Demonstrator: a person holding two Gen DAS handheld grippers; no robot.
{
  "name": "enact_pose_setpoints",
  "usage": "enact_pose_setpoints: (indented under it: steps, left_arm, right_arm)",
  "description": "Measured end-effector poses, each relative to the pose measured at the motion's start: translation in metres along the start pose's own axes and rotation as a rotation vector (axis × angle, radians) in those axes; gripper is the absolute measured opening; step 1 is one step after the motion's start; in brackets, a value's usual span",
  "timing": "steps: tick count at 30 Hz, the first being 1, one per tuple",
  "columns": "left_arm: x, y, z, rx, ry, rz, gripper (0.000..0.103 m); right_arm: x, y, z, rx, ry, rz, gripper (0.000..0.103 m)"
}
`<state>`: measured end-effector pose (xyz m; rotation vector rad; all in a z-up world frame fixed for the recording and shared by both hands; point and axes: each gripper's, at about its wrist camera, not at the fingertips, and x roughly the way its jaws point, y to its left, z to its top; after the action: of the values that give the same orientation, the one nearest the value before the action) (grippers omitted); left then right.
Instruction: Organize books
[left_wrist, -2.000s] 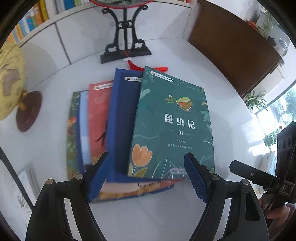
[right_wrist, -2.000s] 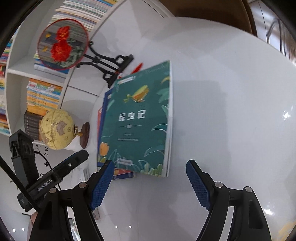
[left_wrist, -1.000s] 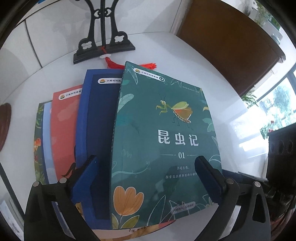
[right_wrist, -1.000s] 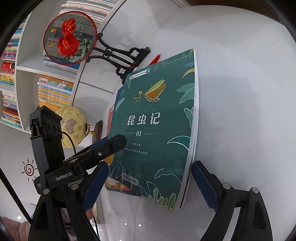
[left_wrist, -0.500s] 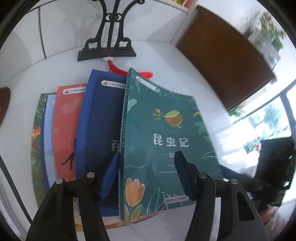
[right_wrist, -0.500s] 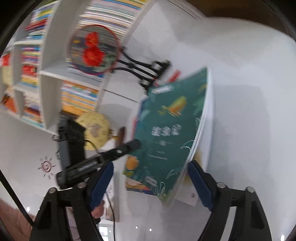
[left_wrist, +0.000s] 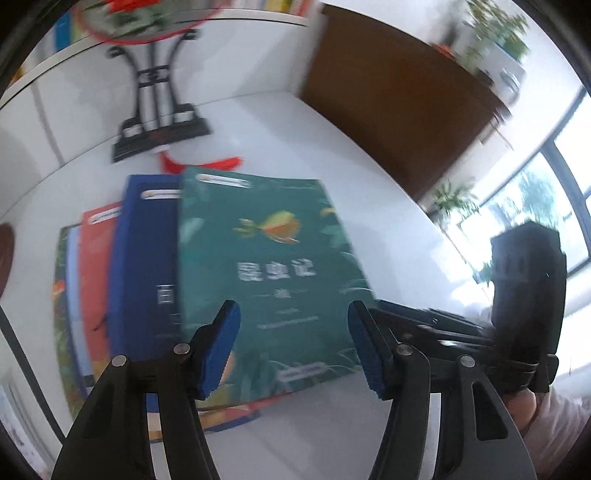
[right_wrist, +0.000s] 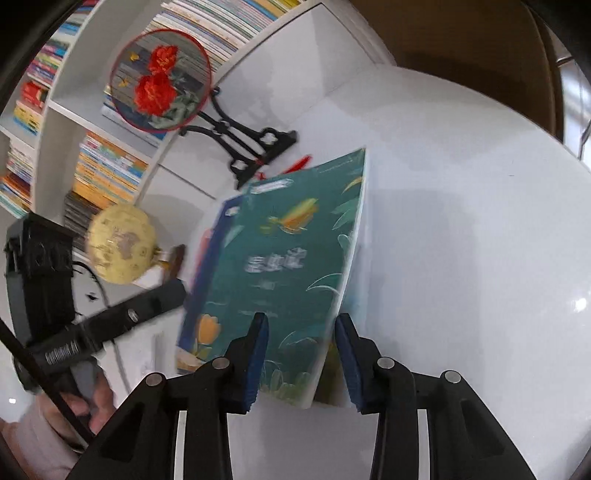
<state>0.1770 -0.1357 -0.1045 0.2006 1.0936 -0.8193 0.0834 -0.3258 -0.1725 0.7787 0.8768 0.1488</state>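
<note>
Title on green book (left_wrist: 266, 258) smeared by blur, unreadable in both views. Red book (left_wrist: 96, 273) and 2 lower covers mostly hidden (overlapped). Fan (left_wrist: 140, 14) cropped at top edge.

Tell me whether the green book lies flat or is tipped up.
Tipped up: the green book has its right edge raised off the white table, page edges showing.
</note>
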Motion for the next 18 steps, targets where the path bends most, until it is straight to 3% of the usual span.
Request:
enact_pose_setpoints:
  steps: [2,7,10,15,18]
  left_arm:
    - [0.009,-0.005,-0.001,0.015,0.014,0.032,0.06]
    - [0.012,0.029,-0.002,-0.102,0.001,0.154,0.062]
    - [0.018,0.055,-0.002,-0.177,0.041,0.135,0.062]
    - [0.018,0.07,0.001,-0.212,0.038,0.148,0.064]
    - [0.017,0.071,0.002,-0.228,0.033,0.132,0.064]
  right_arm:
    - [0.006,0.003,0.0,-0.011,0.023,-0.033,0.039]
    - [0.008,-0.003,-0.003,0.041,0.046,-0.014,0.039]
    - [0.002,0.004,-0.001,0.01,0.027,0.015,0.039]
    - [0.008,0.005,-0.003,0.049,0.036,0.142,0.039]
    - [0.018,-0.001,-0.007,0.114,0.069,0.129,0.039]
